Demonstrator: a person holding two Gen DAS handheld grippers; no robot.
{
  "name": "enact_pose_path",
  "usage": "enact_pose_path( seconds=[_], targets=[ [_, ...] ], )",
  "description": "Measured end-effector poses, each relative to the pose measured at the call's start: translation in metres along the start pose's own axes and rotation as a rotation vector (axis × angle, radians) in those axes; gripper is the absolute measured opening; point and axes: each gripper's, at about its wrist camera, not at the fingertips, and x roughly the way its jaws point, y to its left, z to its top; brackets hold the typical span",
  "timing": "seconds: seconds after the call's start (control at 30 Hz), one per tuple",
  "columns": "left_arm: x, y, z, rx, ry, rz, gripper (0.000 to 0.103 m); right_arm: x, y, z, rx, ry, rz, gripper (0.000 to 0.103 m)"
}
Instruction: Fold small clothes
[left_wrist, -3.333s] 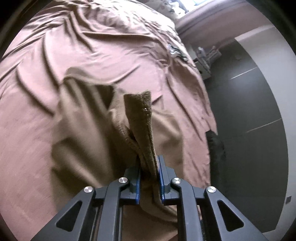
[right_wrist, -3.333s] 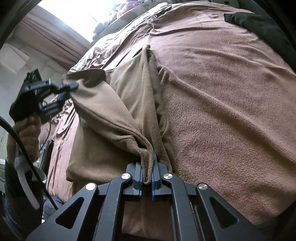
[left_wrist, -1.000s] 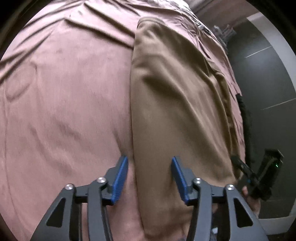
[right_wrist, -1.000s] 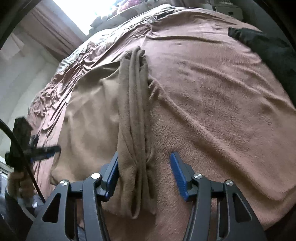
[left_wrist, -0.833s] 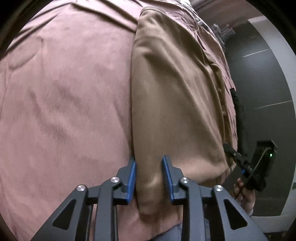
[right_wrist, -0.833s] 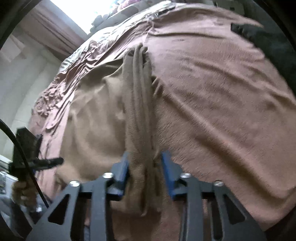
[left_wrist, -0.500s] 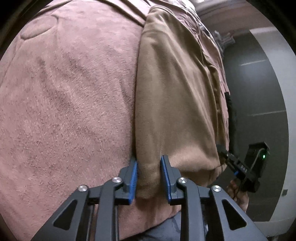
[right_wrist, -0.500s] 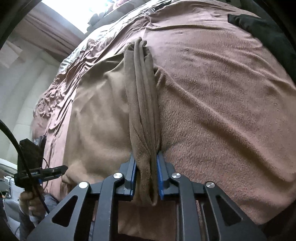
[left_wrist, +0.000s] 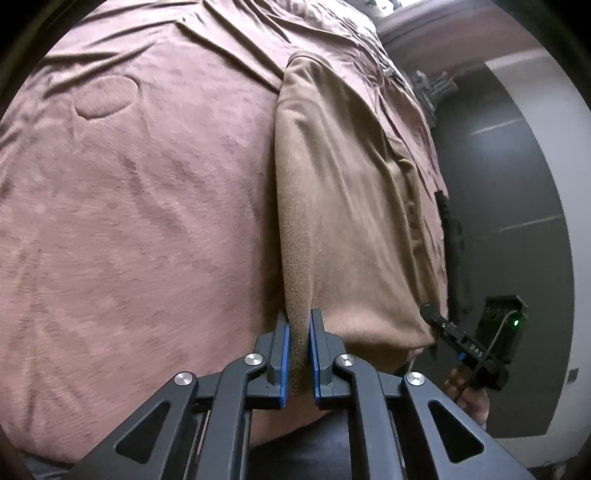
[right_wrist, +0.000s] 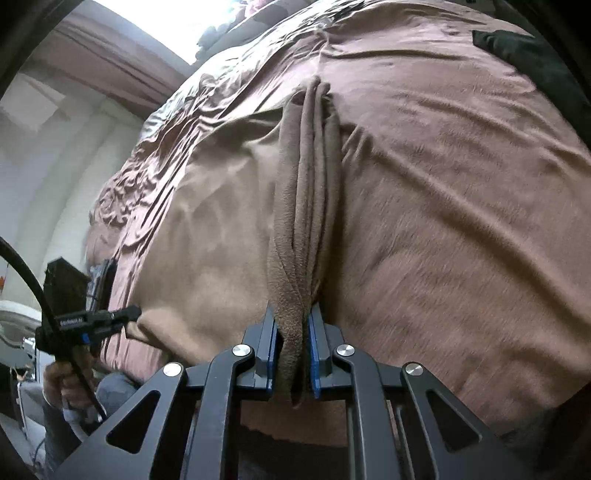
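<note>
Folded garment (left_wrist: 343, 206) lies on the bed blanket (left_wrist: 147, 206)

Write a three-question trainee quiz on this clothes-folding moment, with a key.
1. True or false: the left gripper is clamped on the tan garment.
2. What lies between the right gripper pads? A) a black cable B) bunched layers of the garment's edge C) nothing
3. Fill in: the garment lies on a pinkish-brown ____.

Key: 1 true. 2 B; its jaws are closing. 3 blanket.

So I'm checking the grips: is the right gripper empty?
No, the right gripper has its blue pads clamped on a bunched edge of the tan garment.
</note>
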Motion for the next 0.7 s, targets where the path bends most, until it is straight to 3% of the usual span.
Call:
enact_pose_path(
  seconds=[0.3, 0.43, 0.53, 0.6, 0.7],
  targets=[
    [0.006, 0.012, -0.016, 0.028, 0.044, 0.052, 0.012, 0.0, -0.007, -0.018, 0.016, -0.009, 0.028, 0.014],
    [0.006, 0.007, -0.013, 0.045, 0.055, 0.132, 0.018, -0.008, -0.013, -0.025, 0.035, -0.032, 0.023, 0.016],
    [-0.01, 0.01, -0.01, 0.028, 0.029, 0.114, 0.026, -0.022, -0.012, -0.029, 0.037, -0.063, 0.006, 0.031],
    [-0.021, 0.008, -0.007, 0.027, -0.005, 0.114, 0.046, -0.032, -0.008, -0.032, 0.028, -0.095, -0.011, 0.056],
    [-0.038, 0.005, -0.005, 0.05, -0.056, 0.126, 0.056, -0.042, -0.001, -0.029, 0.009, -0.115, -0.027, 0.059]
  ],
)
